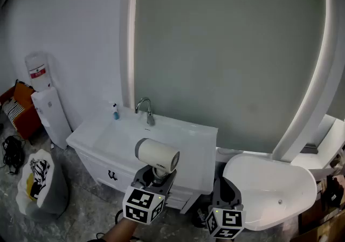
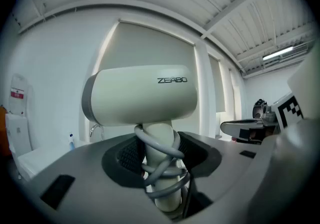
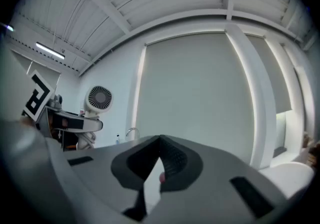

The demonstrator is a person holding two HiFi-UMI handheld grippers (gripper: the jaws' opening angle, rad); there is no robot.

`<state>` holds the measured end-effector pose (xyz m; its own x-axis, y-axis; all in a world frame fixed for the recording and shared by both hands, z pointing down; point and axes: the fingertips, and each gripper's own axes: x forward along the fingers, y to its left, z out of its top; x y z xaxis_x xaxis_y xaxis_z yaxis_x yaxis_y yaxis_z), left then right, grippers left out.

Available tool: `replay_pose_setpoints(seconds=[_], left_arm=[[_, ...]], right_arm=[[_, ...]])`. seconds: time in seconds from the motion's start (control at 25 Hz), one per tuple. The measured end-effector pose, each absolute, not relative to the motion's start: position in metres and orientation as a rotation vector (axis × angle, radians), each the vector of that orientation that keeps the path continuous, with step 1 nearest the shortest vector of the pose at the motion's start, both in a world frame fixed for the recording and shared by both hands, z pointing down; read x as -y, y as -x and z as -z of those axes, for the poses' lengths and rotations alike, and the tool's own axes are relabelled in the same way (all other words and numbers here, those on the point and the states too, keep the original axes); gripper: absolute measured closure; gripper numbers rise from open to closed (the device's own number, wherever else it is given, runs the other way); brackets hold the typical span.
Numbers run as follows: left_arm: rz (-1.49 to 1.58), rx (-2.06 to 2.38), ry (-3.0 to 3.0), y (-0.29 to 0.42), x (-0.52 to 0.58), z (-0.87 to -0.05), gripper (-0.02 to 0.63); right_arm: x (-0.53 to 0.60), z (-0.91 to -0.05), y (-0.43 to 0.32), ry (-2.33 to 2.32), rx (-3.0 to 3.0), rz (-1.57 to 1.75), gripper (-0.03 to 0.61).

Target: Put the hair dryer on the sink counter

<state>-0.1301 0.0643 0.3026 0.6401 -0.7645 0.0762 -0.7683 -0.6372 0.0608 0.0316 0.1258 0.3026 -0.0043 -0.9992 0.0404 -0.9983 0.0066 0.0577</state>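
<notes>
The left gripper [image 1: 155, 175] has its jaws clamped on the handle of the dryer [image 1: 157, 155], holding it upright off the desk [image 1: 202, 146], by the near edge. To the right, the right gripper [image 1: 226, 195] has its jaws closed on nothing.

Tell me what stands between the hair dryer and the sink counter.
Nothing visible. The left tool holds the hair dryer by its handle near the front of the sink counter; its top there is bare, with the faucet and a small bottle only along the back.
</notes>
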Motion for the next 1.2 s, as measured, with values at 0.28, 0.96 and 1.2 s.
replay_pose_setpoints(seconds=[0.28, 0.96, 1.2], left_arm=[[-0.08, 1.298, -2.757, 0.126, -0.065, -0.303, 0.414], [-0.094, 1.32, -2.755, 0.107, -0.082, -0.298, 0.414], [-0.094, 1.361, -2.744, 0.085, -0.092, -0.298, 0.414]], right_arm=[[-0.124, -0.302, -0.035, -2.161, 2.183, 0.01, 0.557], [-0.142, -0.296, -0.052, -2.16, 2.228, 0.019, 0.557], [-0.153, -0.297, -0.077, -2.139, 2.235, 0.078, 0.557]])
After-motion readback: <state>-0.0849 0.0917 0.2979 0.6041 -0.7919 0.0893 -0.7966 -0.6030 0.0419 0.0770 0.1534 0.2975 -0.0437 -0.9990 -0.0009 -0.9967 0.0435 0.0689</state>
